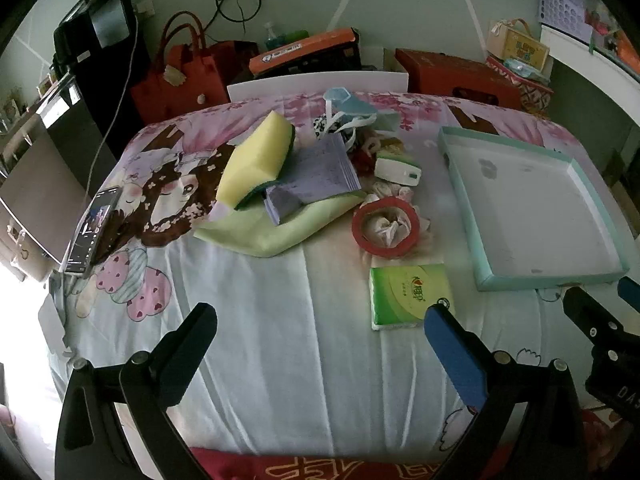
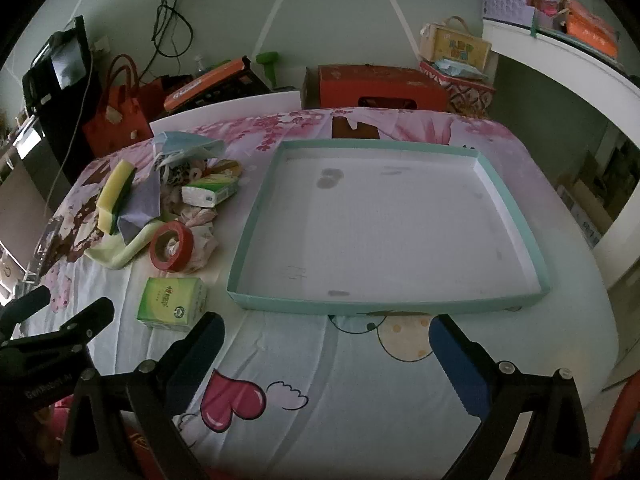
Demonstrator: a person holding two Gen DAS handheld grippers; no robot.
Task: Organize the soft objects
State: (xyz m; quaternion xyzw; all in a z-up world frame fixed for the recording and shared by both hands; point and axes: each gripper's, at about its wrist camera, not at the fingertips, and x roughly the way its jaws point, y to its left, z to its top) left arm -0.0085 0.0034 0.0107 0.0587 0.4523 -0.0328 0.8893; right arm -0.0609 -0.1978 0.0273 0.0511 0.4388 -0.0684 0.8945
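Observation:
A pile of soft things lies on the cartoon-print sheet: a yellow-green sponge (image 1: 256, 156) (image 2: 116, 190), a lilac cloth (image 1: 316, 176), a pale green cloth (image 1: 272, 228) and a white-green tissue pack (image 1: 398, 166) (image 2: 210, 194). A green tissue pack (image 1: 410, 294) (image 2: 172, 304) lies nearest, apart from the pile. An empty teal-rimmed tray (image 1: 488, 282) (image 2: 340, 306) sits to the right. My left gripper (image 1: 320, 324) hovers open over bare sheet, left of the green pack. My right gripper (image 2: 326, 334) is open just before the tray's near rim.
A red tape roll (image 1: 386, 226) (image 2: 172, 248) rests on crumpled fabric beside the pile. A phone (image 1: 92, 236) lies at the bed's left edge. Red bags, boxes and a white board (image 1: 316, 80) stand behind the bed. The right gripper's fingers (image 1: 592, 316) show at the left wrist view's right edge.

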